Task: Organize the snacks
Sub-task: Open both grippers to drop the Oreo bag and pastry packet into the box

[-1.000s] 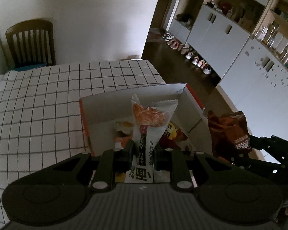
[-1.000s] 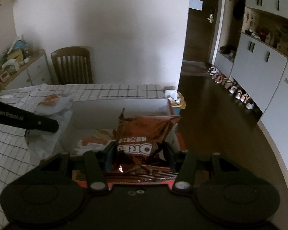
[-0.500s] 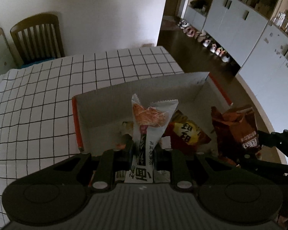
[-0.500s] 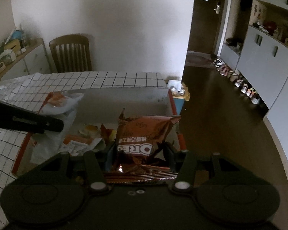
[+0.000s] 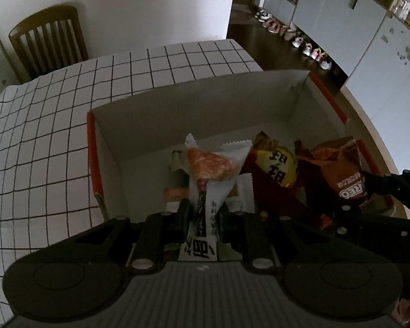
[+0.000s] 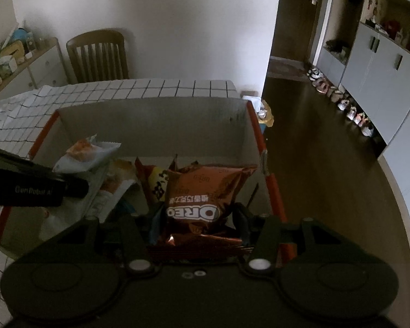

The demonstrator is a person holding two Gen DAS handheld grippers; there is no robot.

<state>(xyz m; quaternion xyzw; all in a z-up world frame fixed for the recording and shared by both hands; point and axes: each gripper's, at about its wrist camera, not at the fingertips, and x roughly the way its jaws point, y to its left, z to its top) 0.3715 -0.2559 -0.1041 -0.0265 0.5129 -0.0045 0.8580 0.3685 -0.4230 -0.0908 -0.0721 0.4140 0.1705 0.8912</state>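
An open cardboard box (image 5: 194,104) with orange edges stands on the checked tablecloth; it also shows in the right wrist view (image 6: 150,120). My left gripper (image 5: 203,213) is shut on a white bread packet (image 5: 213,169), held over the box's near part. My right gripper (image 6: 196,218) is shut on a brown Oreo bag (image 6: 202,191), held over the box's right side; the bag also shows in the left wrist view (image 5: 341,175). A yellow-and-red snack bag (image 5: 276,166) and other packets lie in the box.
The checked tablecloth (image 5: 41,125) covers the table left of and behind the box. A wooden chair (image 5: 49,38) stands at the far side. The table's right edge drops to dark floor (image 6: 328,164), with white cabinets (image 5: 341,13) and shoes beyond.
Both grippers have moved forward and down over the box with their packets still held. The box fills more of both views.
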